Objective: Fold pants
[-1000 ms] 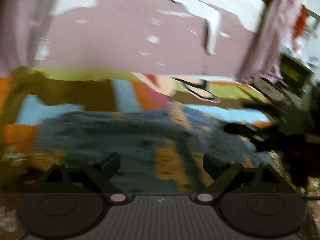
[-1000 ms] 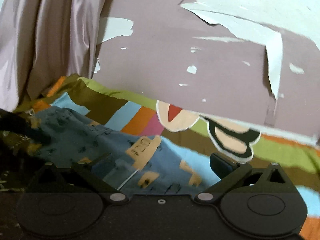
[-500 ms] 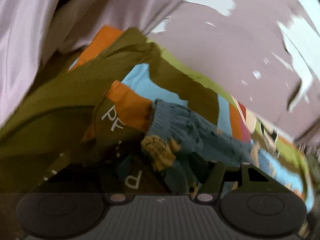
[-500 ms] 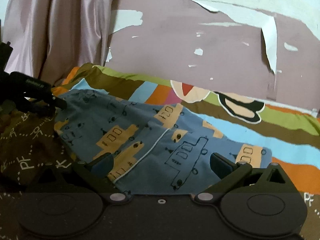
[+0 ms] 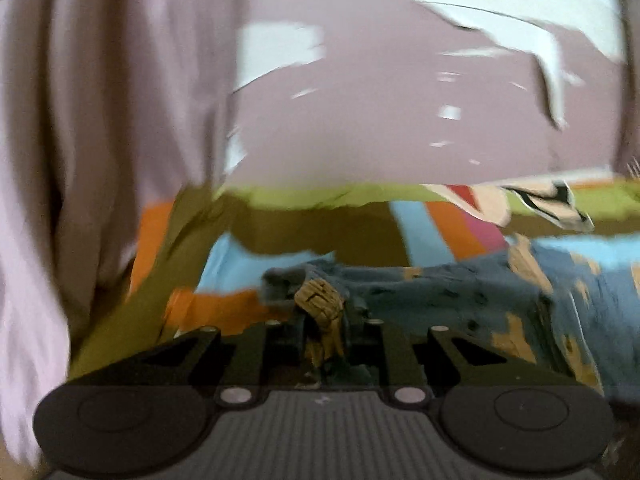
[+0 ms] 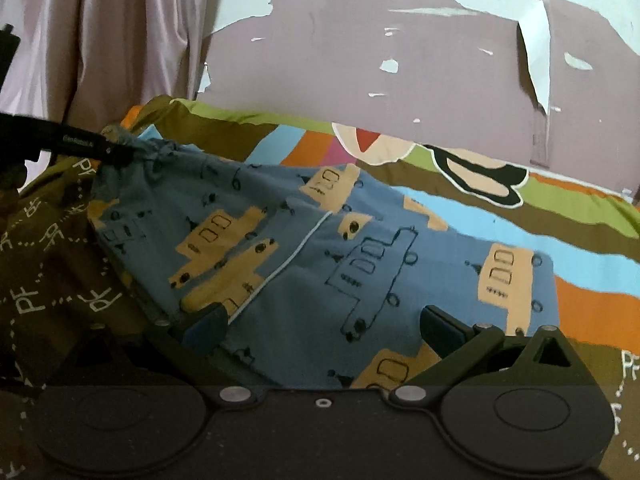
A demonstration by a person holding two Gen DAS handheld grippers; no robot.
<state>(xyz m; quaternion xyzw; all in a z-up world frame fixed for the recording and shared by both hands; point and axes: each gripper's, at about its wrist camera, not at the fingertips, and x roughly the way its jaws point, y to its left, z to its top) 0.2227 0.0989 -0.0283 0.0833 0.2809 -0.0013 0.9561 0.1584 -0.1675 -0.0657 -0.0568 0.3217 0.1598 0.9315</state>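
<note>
The pants are blue with tan and outlined bus prints and lie spread on a striped bed cover. My left gripper is shut on the bunched waistband of the pants; in the right wrist view the left gripper pinches and lifts that corner at far left. My right gripper is open, its jaws wide apart over the near edge of the pants, holding nothing.
A pink wall with peeling paint runs behind the bed. A pale pink curtain hangs at the left. The bed cover has brown, orange, light blue and green bands.
My left gripper has closed on the waistband corner and levelled out. My right gripper has stayed open and drawn slightly nearer the pants.
</note>
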